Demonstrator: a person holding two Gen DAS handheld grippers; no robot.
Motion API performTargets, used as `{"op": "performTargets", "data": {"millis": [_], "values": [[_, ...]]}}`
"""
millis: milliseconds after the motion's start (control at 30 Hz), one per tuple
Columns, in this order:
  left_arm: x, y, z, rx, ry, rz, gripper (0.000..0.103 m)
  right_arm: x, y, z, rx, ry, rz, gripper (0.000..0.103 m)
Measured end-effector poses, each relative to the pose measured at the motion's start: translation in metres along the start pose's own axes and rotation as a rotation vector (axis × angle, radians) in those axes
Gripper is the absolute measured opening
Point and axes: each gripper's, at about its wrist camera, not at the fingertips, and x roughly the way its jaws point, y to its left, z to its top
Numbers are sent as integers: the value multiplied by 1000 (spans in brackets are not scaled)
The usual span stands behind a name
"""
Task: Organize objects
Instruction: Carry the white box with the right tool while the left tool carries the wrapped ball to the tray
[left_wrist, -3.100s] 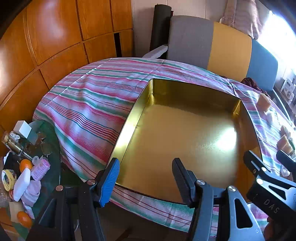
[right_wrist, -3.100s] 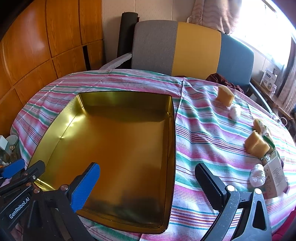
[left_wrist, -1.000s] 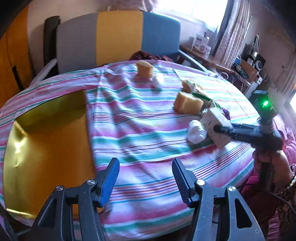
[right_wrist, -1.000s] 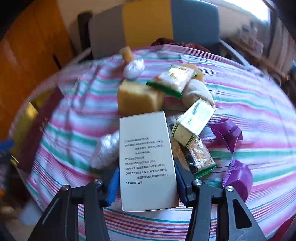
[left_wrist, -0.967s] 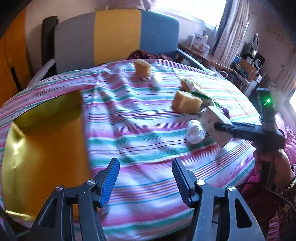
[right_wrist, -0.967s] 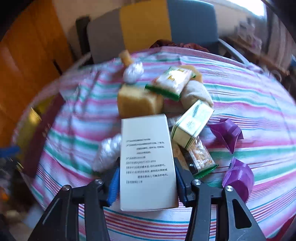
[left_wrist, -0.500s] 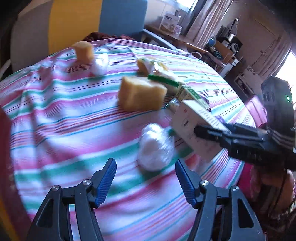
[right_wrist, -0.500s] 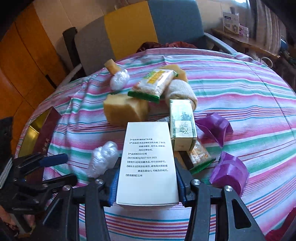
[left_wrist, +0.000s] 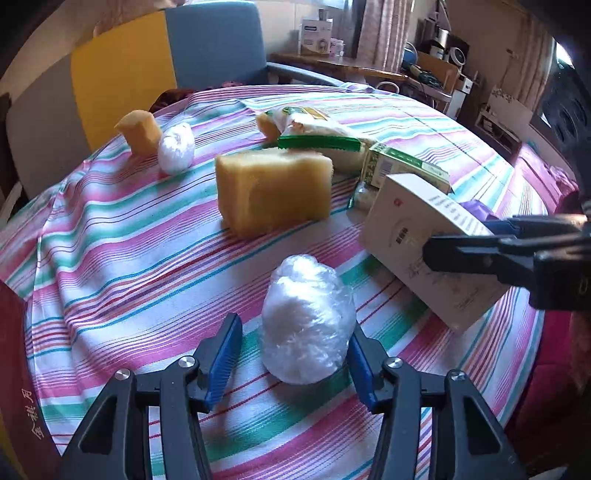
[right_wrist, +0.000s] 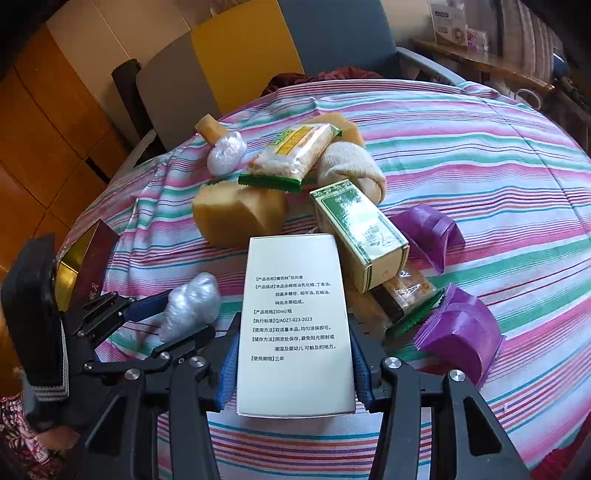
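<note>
The clear plastic-wrapped bundle lies on the striped cloth of the tabletop, between the blue pads of the left tongs, whose jaws are closing around it; the right-hand pad looks to be at its side, while a gap shows at the left-hand pad. In this left wrist view a yellow sponge block sits beyond the bundle, a smaller sponge piece and a second wrapped bundle stand further back, and the white box is tilted at the right, pinched by the right tongs near a green carton. In the right wrist view the right tongs are pressed onto the two long sides of the white box, its printed face up. The left tongs reach in from the left around the wrapped bundle. Beyond the box lie the sponge block, a green-edged snack packet, the green carton and a rolled cream cloth; two purple packets lie at the right, one near the carton and one near the tongs.
</note>
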Motion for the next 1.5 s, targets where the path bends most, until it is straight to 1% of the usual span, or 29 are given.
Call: {"op": "performTargets", "data": {"millis": [33, 67, 100, 167, 233, 300, 367, 467, 667, 767, 833, 967, 1067, 1233, 1300, 1400, 1467, 1500], "values": [[-1, 0, -1, 7, -7, 4, 51, 1, 2, 0, -12, 3, -6, 51], [-2, 0, -3, 12, -15, 8, 43, 2, 3, -1, -21, 2, -12, 51], [-3, 1, -5, 13, -26, 9, 38, 2, 5, -1, -32, 0, -19, 51], [-5, 5, -7, -5, -42, -1, 35, 1, 10, -1, -62, -15, -32, 50], [-9, 7, -12, -14, -61, -1, 34, -2, 13, 0, -86, -36, -38, 50], [-12, 5, -18, 0, -79, 18, 34, -2, 17, 1, -104, -46, -48, 50], [-14, 5, -23, -4, -89, 27, 34, -1, 19, 0, -114, -44, -59, 50], [-25, 6, -34, -20, -97, 17, 34, 1, 18, -1, -119, -34, -70, 50], [-65, 9, -49, -7, -176, 5, 34, 8, 23, -2, -138, -15, -84, 50], [-88, 18, -54, -42, -219, -12, 34, 10, 22, 0, -131, -14, -82, 52], [-102, 26, -56, -62, -243, 3, 34, 12, 19, 1, -113, -7, -76, 56], [-124, 50, -61, -124, -277, 34, 34, 17, 18, 0, -114, 8, -92, 57], [-136, 77, -67, -193, -284, 53, 34, 23, 22, -3, -147, 32, -111, 52], [-150, 117, -82, -285, -294, 91, 34, 25, 32, -7, -208, 22, -169, 50], [-154, 132, -90, -316, -292, 112, 34, 24, 35, -7, -214, 21, -159, 50], [-161, 160, -106, -391, -281, 135, 34, 23, 43, -9, -230, 11, -149, 50], [-165, 177, -115, -434, -271, 148, 34, 19, 47, -12, -215, -2, -115, 50], [-167, 189, -122, -458, -262, 162, 34, 16, 48, -13, -192, -13, -83, 50]]}}
